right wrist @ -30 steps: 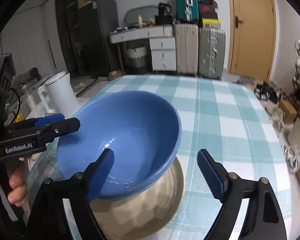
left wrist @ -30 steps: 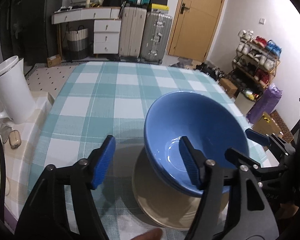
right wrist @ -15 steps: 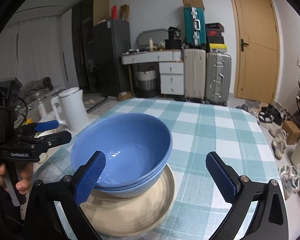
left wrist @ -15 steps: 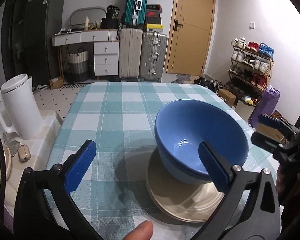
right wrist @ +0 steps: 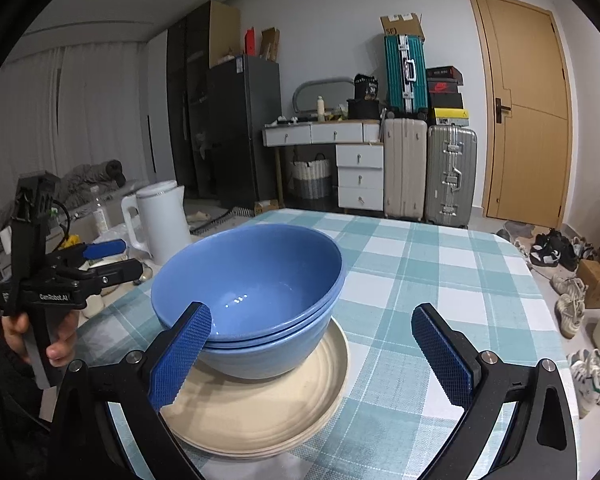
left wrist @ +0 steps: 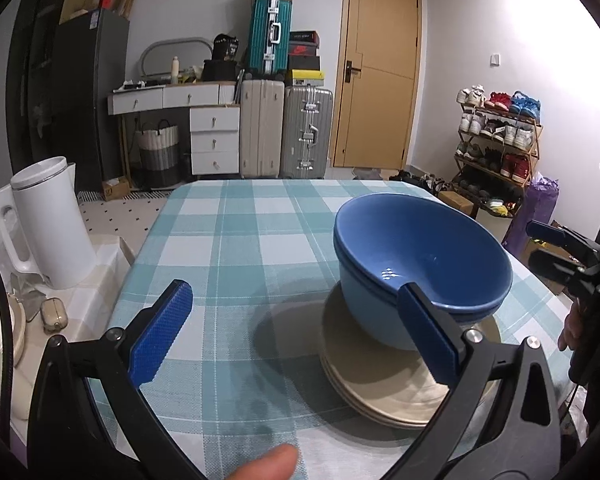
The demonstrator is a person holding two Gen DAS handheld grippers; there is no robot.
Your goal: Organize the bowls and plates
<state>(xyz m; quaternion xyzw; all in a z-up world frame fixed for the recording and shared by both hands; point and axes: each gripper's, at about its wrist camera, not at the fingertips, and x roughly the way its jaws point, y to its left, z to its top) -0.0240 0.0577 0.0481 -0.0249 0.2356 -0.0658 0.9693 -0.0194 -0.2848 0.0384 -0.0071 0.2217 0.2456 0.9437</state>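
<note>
- Left tongs [left wrist: 292,332] stand wide with nothing between the pads; in their own view the bowls [left wrist: 416,264] lie ahead and off to the right, partly behind the right pad [left wrist: 428,336], not in the gap.
- Kettle [left wrist: 48,220] stands off the table's left edge, well apart from the stack.
- Bowls, two blue ones nested, sit upright on the cream plates [right wrist: 260,404], which lie flat on the checked table [right wrist: 440,280] near its front edge.
- Right tongs [right wrist: 312,354] are also wide and empty; the stack lies ahead and to the left, behind their left pad [right wrist: 180,356].
- Stack sits between the two tongs, each a little outside it. It is round, so no long axis matters; I judge both about equally near.
- Stacking looks finished, so any coming move would likely be a pull away.
</note>
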